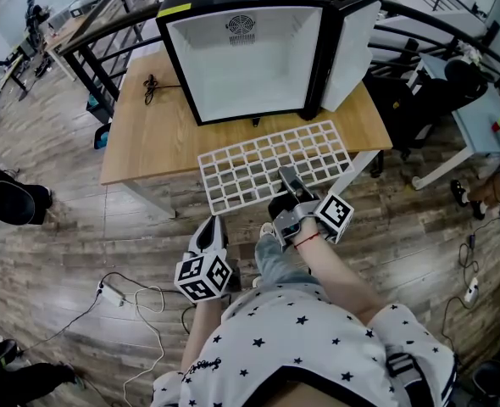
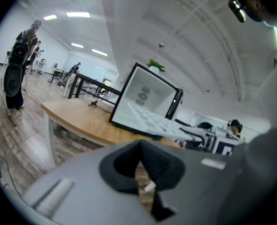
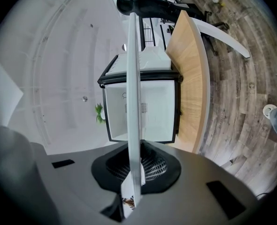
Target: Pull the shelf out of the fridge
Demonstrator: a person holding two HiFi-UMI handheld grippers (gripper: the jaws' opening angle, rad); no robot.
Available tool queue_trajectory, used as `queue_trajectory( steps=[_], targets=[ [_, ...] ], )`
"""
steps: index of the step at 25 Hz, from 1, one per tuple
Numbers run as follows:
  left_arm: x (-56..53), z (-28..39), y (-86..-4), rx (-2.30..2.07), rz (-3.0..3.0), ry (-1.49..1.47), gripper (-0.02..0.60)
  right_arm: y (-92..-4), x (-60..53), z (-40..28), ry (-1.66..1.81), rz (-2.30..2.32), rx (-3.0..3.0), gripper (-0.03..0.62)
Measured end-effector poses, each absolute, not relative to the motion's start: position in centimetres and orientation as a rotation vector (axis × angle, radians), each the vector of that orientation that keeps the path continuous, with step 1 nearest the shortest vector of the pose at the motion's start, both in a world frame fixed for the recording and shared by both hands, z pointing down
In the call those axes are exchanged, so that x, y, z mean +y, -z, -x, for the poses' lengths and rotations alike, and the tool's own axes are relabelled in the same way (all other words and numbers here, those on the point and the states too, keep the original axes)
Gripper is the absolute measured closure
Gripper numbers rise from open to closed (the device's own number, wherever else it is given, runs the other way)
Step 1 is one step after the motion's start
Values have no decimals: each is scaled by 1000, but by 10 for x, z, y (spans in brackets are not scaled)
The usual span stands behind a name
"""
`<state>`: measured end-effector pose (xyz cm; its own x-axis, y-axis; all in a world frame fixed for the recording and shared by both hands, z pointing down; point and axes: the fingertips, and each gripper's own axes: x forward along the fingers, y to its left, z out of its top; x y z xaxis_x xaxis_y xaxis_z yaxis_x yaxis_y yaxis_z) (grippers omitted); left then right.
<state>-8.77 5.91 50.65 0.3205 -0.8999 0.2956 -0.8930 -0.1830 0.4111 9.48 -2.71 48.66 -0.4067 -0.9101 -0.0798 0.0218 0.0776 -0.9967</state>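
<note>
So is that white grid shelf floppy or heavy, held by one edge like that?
Probably stiff: the shelf looks flat though the right gripper clamps only its near edge. Likely light, being mostly open grid. It might pivot in that single narrow grip.

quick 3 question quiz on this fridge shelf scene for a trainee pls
1. Fill in: the left hand-held gripper has its jaws ___, with nothing between them.
2. The white grid shelf is clamped by: A) the left hand-held gripper, B) the right hand-held gripper, C) neither.
3. True or false: the door of the fridge is shut.

Key: 1 shut; 2 B; 3 false, the door stands open.
</note>
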Motion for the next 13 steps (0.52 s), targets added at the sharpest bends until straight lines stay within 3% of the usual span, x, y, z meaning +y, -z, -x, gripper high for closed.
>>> queue_trajectory(
  steps=[13],
  targets=[
    [55, 86, -510, -1564, -2084, 15, 575, -488, -30, -95, 1450, 906, 1516, 556]
  ],
)
